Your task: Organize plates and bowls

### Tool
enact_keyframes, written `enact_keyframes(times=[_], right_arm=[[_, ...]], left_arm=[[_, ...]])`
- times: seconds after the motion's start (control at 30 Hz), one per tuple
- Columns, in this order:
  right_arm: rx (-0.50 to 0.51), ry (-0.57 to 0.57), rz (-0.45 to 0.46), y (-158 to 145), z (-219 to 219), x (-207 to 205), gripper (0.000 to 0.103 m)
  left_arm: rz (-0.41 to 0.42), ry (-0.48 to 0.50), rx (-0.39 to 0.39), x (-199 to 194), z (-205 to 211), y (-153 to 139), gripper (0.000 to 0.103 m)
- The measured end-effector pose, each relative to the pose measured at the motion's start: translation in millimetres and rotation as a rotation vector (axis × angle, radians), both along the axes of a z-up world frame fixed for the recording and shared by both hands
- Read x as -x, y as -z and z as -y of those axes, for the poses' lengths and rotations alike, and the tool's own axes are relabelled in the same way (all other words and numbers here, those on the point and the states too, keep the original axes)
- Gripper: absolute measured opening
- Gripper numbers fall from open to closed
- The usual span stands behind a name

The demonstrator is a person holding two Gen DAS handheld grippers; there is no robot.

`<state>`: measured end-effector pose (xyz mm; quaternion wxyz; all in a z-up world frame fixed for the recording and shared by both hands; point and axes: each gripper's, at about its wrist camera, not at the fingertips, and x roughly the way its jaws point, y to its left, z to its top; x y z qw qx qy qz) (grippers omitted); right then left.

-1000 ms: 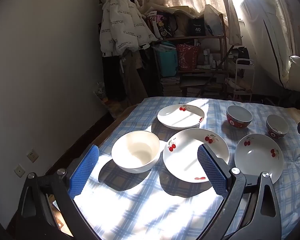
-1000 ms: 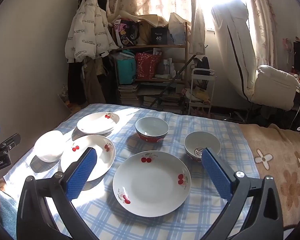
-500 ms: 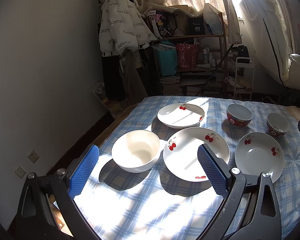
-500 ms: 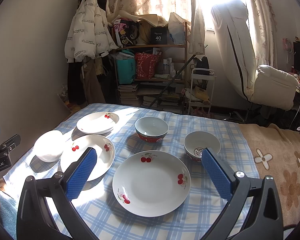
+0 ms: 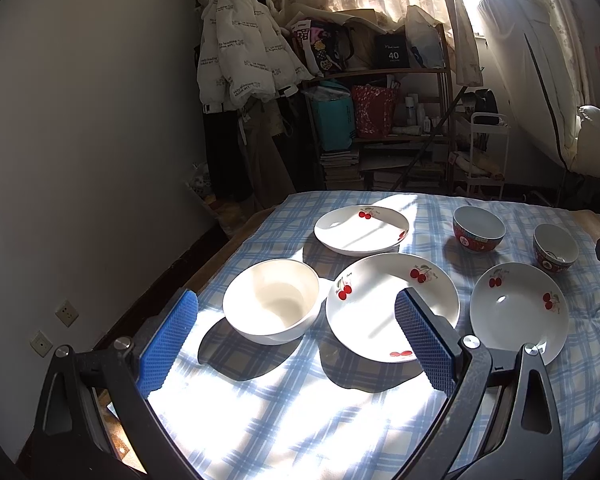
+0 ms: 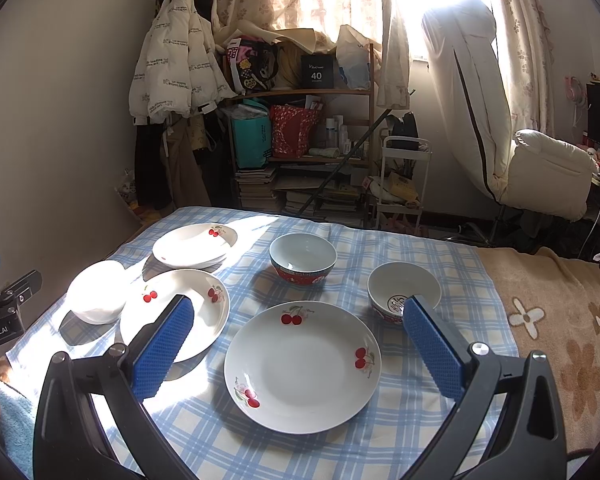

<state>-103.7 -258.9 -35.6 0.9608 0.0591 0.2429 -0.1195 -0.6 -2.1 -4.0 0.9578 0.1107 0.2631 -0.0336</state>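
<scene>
On the blue checked tablecloth [image 5: 284,412] stand a plain white bowl [image 5: 271,301] at the left, a cherry-print plate [image 5: 384,305] beside it, a far stack of plates [image 5: 361,229], a third cherry plate [image 5: 518,312] at the right, and two red-sided bowls [image 5: 478,233] [image 5: 555,248]. My left gripper [image 5: 296,340] hovers open above the near edge, in front of the white bowl and the middle plate. In the right wrist view my right gripper [image 6: 300,350] is open and empty over the near cherry plate [image 6: 302,366], with the small bowl [image 6: 403,290] and larger red bowl [image 6: 302,258] beyond.
A brown flowered blanket [image 6: 560,320] covers the surface right of the cloth. A cluttered shelf [image 6: 300,140], hanging coats [image 6: 176,76] and a white armchair [image 6: 548,180] stand behind. A wall [image 5: 80,160] runs close along the left. Strong sunlight falls across the cloth.
The left gripper has drifted slightly back and up, so the dishes sit a little farther away. The right gripper has barely moved. Both stay open.
</scene>
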Motion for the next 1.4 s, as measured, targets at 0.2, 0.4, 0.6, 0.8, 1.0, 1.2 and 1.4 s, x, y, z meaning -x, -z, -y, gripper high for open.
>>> enact_keyframes(times=[0.2,0.4,0.6,0.8,1.0,1.2,1.4], right_arm=[[0.001,0.000,0.000,0.3,-0.1,-0.4,0.103],[0.000,0.000,0.000,0.5,-0.1,-0.6,0.103],[0.000,0.000,0.000,0.5,-0.2,-0.5,0.103],[0.000,0.000,-0.001,0.6,-0.2,-0.6,0.103],[0.001,0.001,0.000,0.8,-0.2,-0.5,0.103],[-0.001,0.002,-0.006,1.7,0.0,1.3,0.103],[0.000,0.002,-0.007,3.9,2.2,-1.5,0.103]], left_arm=[[0.000,0.001,0.000,0.1,0.5,0.1,0.098],[0.001,0.001,-0.001,0.4,0.8,0.8,0.098],[0.000,0.002,-0.002,0.6,1.0,1.0,0.098],[0.000,0.002,-0.003,0.6,1.4,1.5,0.098],[0.000,0.002,-0.003,0.7,1.5,1.7,0.098],[0.000,0.002,-0.004,0.9,1.6,2.8,0.098],[0.000,0.002,-0.005,1.0,1.6,2.7,0.098]])
